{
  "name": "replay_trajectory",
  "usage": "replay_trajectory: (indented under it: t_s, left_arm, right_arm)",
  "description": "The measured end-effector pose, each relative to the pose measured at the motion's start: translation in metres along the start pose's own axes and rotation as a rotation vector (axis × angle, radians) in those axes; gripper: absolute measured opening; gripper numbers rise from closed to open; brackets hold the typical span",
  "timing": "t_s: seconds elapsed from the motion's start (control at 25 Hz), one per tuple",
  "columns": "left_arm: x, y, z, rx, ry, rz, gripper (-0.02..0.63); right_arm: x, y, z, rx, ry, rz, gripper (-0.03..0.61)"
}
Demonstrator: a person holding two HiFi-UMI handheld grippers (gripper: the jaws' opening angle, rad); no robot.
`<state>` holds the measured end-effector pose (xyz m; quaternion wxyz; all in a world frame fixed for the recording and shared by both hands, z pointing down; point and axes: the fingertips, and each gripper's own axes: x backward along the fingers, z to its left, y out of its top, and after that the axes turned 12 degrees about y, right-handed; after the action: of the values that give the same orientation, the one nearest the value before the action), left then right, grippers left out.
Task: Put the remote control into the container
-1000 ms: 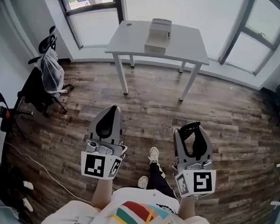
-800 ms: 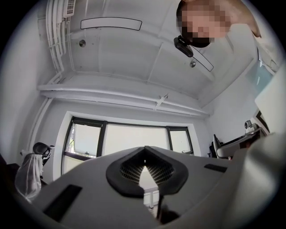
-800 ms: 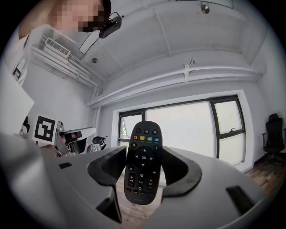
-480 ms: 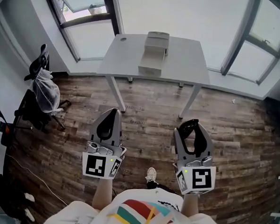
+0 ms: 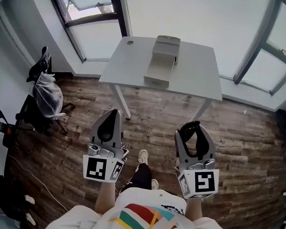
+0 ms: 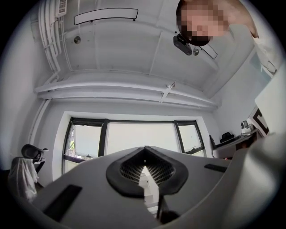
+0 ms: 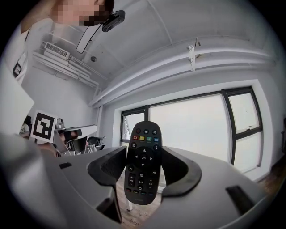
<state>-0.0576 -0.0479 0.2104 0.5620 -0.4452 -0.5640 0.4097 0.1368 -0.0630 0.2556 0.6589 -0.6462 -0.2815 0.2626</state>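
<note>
My right gripper (image 7: 144,166) is shut on a black remote control (image 7: 143,156), which stands upright between the pads with its buttons facing the camera. In the head view the remote control (image 5: 190,128) pokes out dark at the tip of the right gripper (image 5: 193,134). My left gripper (image 5: 111,118) is held level beside it, and in the left gripper view the left gripper (image 6: 144,154) has its jaws together with nothing in them. The container (image 5: 161,62), a pale grey box, sits on the grey table (image 5: 129,69) ahead of both grippers, a step or so away.
The table stands against large windows (image 5: 91,16). A black chair draped with a bag (image 5: 44,93) is at the left wall. Wooden floor (image 5: 238,141) lies between me and the table. The person's shoe (image 5: 143,156) shows between the grippers.
The person has walked forward: the table and container have come nearer and lower in the head view. Both grippers keep their pose, the right still holding the remote.
</note>
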Motion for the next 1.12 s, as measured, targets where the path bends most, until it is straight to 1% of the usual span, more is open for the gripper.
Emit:
replay_trajectory:
  t_s: [0.16, 0.28, 0.48, 0.8, 0.96, 1.12]
  left_arm:
    - [-0.04, -0.022, 0.005, 0.022, -0.006, 0.003, 0.006]
    - [-0.083, -0.035, 0.011, 0.037, -0.028, -0.005, 0.006]
    - [-0.167, -0.052, 0.032, 0.058, -0.049, -0.011, 0.006]
    - [-0.293, -0.079, 0.079, 0.06, -0.063, 0.003, 0.006]
    - [-0.327, -0.092, 0.096, 0.06, -0.058, 0.018, 0.006]
    - [-0.346, -0.118, 0.112, 0.085, -0.039, 0.059, 0.006]
  right_arm:
    - [-0.032, -0.003, -0.021, 0.022, -0.006, 0.0, 0.248]
    - [-0.068, -0.004, -0.044, 0.031, -0.026, -0.003, 0.247]
    - [-0.143, 0.002, -0.08, 0.044, -0.042, 0.005, 0.244]
    - [-0.267, 0.013, -0.137, 0.048, -0.07, 0.003, 0.242]
    - [-0.305, 0.014, -0.155, 0.048, -0.083, 0.006, 0.242]
    - [-0.333, 0.001, -0.166, 0.043, -0.079, 0.052, 0.242]
